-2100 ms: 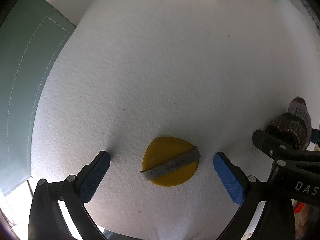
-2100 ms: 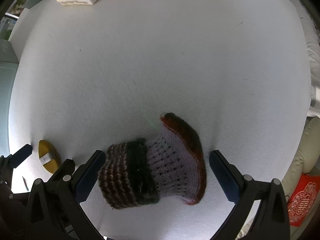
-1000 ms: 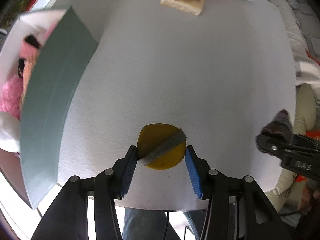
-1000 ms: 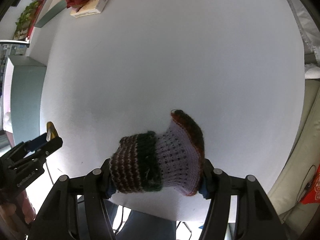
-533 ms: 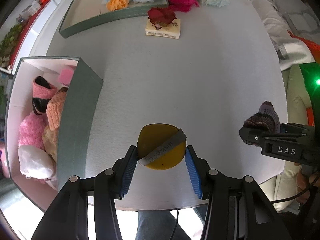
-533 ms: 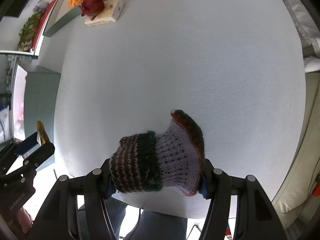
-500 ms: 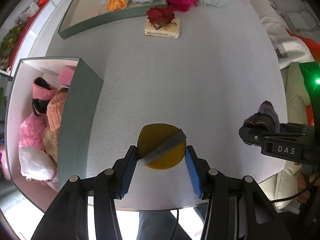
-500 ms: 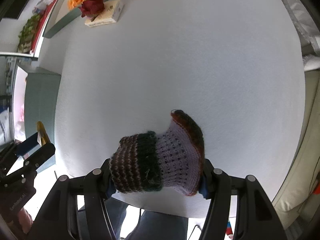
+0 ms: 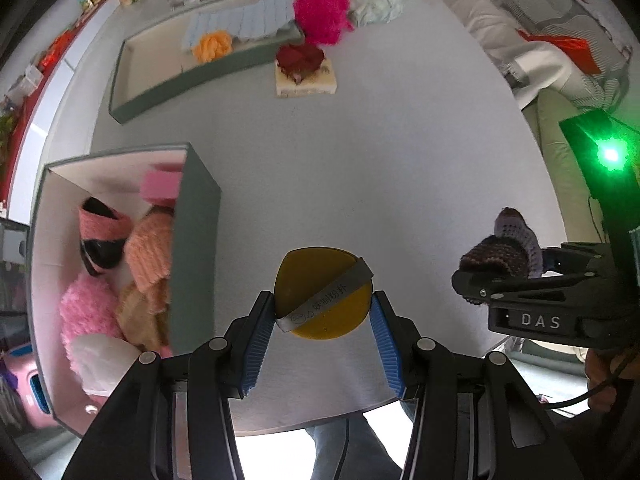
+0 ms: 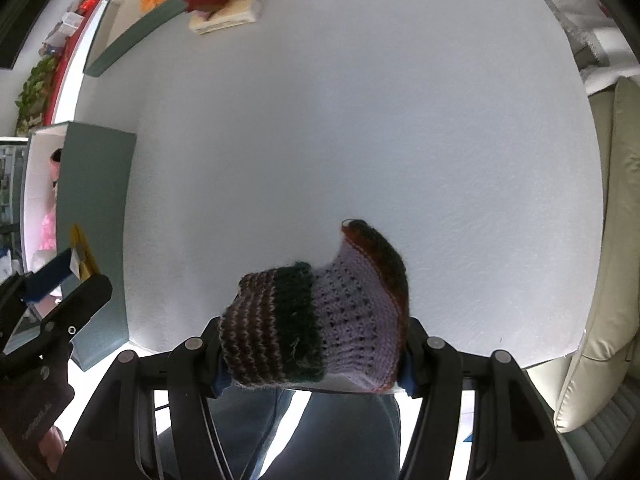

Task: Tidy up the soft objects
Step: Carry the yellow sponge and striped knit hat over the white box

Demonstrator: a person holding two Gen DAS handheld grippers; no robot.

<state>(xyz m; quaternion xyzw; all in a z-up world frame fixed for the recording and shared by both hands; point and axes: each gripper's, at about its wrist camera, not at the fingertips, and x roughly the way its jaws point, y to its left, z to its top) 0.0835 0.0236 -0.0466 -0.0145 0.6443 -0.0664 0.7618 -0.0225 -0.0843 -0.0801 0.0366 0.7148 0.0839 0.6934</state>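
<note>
Lifted yellow puff [image 9: 323, 293], grey-banded, jaw-pinched.

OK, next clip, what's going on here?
A person is tidying soft items with two handheld grippers. The left gripper is shut on a yellow puff, the right gripper on a knitted sock. Both are held above the white table, near the open green box of soft things.

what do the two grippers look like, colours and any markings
Both are black plastic frames with silver screw heads. The left gripper has ribbed blue pads on its fingers. The right gripper carries white "DAS" lettering, a green light above it, and a thin black cable trailing below.
</note>
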